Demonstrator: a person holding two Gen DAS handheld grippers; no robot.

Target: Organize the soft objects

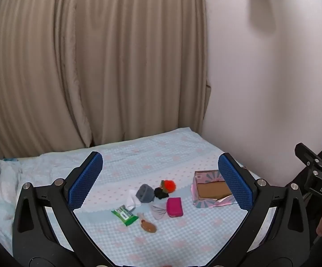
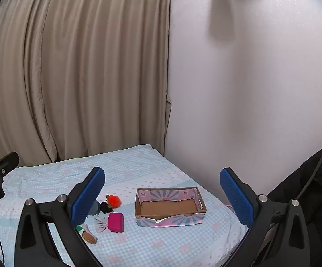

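A cluster of small soft things lies on the bed: an orange pom-pom [image 1: 168, 185] [image 2: 114, 200], a grey cloth [image 1: 145, 192], a black piece [image 1: 160, 193] [image 2: 104, 207], a white cloth [image 1: 132, 200], a pink pouch [image 1: 174, 207] [image 2: 115, 222], a green wipes pack [image 1: 124, 215] and a brown drumstick toy [image 1: 147, 224] [image 2: 89, 236]. An open empty cardboard box [image 1: 212, 190] [image 2: 170, 207] stands to their right. My left gripper [image 1: 161, 182] is open, held above the cluster. My right gripper [image 2: 162, 197] is open, held above the box.
The bed has a light blue checked sheet [image 1: 183, 240] [image 2: 172, 244]. Beige curtains [image 1: 94, 66] hang behind it and a white wall [image 2: 250, 89] runs along its right side. A crumpled blanket [image 1: 0, 191] lies at the bed's left edge.
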